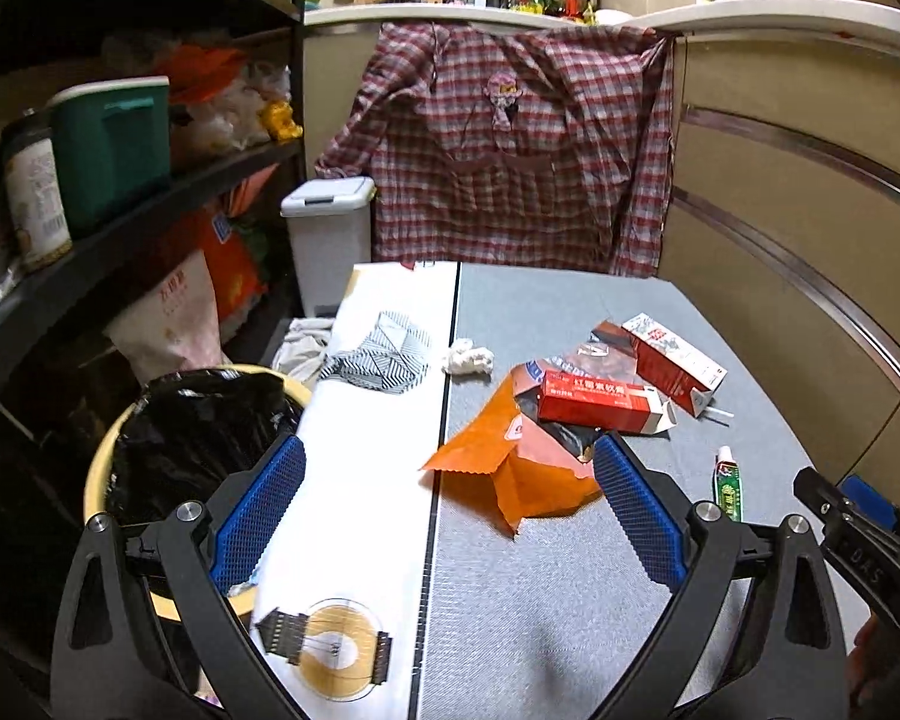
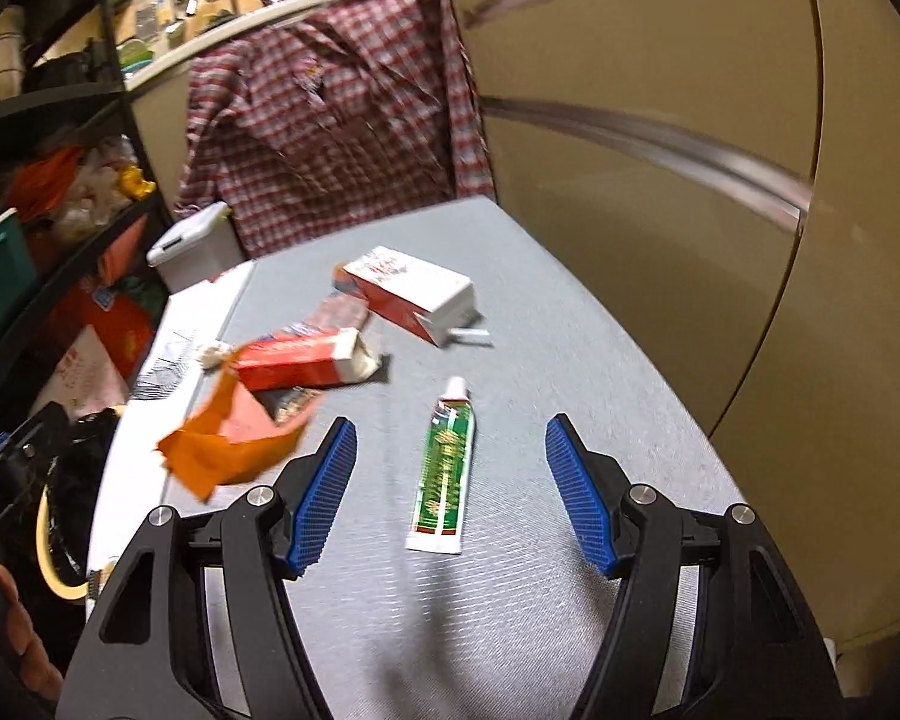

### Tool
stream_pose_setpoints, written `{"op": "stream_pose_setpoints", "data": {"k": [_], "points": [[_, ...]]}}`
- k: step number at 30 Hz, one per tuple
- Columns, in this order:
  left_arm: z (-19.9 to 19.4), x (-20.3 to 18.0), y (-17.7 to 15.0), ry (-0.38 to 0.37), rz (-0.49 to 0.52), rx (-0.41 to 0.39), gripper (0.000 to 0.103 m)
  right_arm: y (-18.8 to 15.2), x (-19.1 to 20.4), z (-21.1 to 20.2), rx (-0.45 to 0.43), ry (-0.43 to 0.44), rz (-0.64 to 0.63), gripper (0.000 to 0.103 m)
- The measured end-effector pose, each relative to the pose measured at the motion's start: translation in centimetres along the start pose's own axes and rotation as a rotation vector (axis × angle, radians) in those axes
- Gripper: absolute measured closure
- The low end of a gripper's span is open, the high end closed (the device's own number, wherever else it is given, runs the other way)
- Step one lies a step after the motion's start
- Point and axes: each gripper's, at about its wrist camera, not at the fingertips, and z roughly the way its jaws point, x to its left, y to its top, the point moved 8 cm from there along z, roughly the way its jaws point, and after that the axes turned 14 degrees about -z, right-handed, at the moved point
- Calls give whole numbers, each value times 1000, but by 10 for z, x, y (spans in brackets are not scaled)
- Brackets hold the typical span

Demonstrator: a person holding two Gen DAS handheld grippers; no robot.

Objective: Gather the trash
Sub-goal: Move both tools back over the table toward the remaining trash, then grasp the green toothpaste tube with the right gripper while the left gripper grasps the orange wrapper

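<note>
While the grey table [image 1: 570,570] carries the trash, the lined bin [image 1: 168,432] stands just off its left edge. Both the left gripper [image 1: 450,510] and right gripper [image 2: 450,492] are spread and empty (nothing pinched). The orange wrapper [image 1: 510,474] could crumple or slide away; the flat tube [image 2: 444,468] may slip from a shallow pinch.

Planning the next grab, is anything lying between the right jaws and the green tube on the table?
Nothing visible does. The green tube lies alone on the grey table, in line between the open right gripper jaws; the orange wrapper sits off to its side.
</note>
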Motion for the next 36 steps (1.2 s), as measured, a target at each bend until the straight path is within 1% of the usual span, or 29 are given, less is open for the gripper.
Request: {"op": "stream_pose_setpoints", "data": {"k": [3, 7, 10, 13, 15, 16, 17, 18, 20, 23, 28, 29, 31, 36], "points": [[13, 0, -6, 2, -8, 15, 9, -7, -3, 17, 26, 6, 16, 37], [31, 2, -15, 23, 3, 37, 9, -13, 1, 33, 51, 7, -2, 37], [44, 5, -21, 39, -8, 60, 9, -22, 7, 46, 87, 12, -11, 37], [53, 7, -23, 44, -17, 76, 9, -33, 12, 58, 131, 11, -36, 40], [56, 8, -26, 44, -19, 82, 9, -39, 15, 64, 159, 11, -51, 45], [58, 7, -27, 43, -20, 85, 9, -42, 16, 66, 176, 22, -50, 50], [59, 7, -28, 42, -19, 87, 9, -42, 16, 66, 179, 15, -53, 55], [60, 6, -29, 42, -19, 90, 9, -42, 17, 67, 181, 14, -58, 59], [61, 5, -30, 41, -17, 94, 9, -42, 20, 67, 185, 10, -80, 74], [61, 4, -30, 40, -15, 95, 9, -42, 25, 67, 182, 29, -98, 75], [57, 7, -26, 35, -25, 85, 9, -42, 20, 62, 170, 32, -74, 76], [57, 7, -26, 35, -28, 85, 9, -40, 18, 60, 163, 30, -67, 97], [58, 9, -25, 33, -33, 87, 9, -34, 14, 56, 152, 40, -48, 100], [60, 9, -26, 27, -38, 92, 9, -32, 12, 52, 144, 42, -47, 100]]}}
